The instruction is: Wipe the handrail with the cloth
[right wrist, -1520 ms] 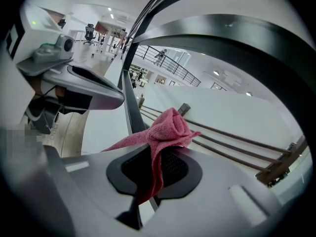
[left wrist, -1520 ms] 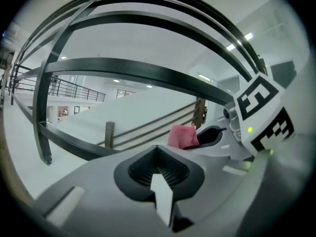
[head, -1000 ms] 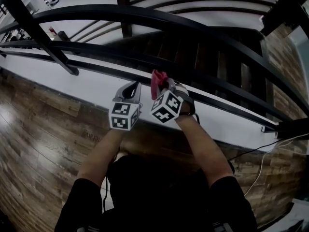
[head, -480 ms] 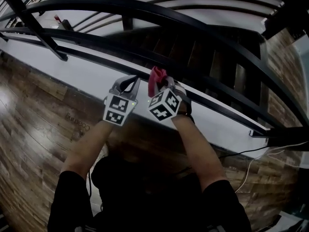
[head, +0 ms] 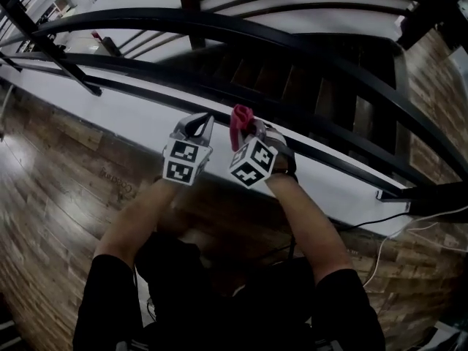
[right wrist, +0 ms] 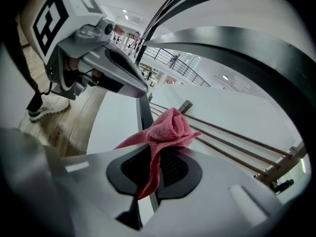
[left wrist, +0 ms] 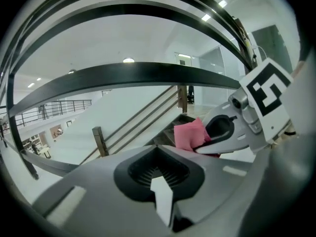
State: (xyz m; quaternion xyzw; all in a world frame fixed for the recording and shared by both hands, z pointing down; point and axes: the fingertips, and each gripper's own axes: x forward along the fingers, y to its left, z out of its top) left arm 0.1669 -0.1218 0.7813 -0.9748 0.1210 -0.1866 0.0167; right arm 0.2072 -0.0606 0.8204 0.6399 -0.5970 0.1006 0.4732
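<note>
A pink cloth (head: 239, 121) (right wrist: 163, 132) (left wrist: 190, 135) is pinched in my right gripper (head: 245, 126) (right wrist: 157, 169), which is shut on it and holds it bunched upward just below the lower rail. The black handrail (head: 241, 31) (left wrist: 123, 78) (right wrist: 256, 53) curves across above both grippers. My left gripper (head: 196, 126) (left wrist: 159, 174) is shut with nothing between its jaws, side by side with the right one and a little to its left. Neither gripper touches the top rail.
Lower black rails (head: 146, 93) run under the handrail over a white ledge (head: 131, 123). A dark wooden staircase (head: 292, 79) drops beyond the railing. Wood plank floor (head: 51, 196) lies below, and a white cable (head: 409, 225) trails at the right.
The view shifted slightly while both grippers stayed close together below the rails. The left gripper moved a little nearer the right one; the cloth stays held.
</note>
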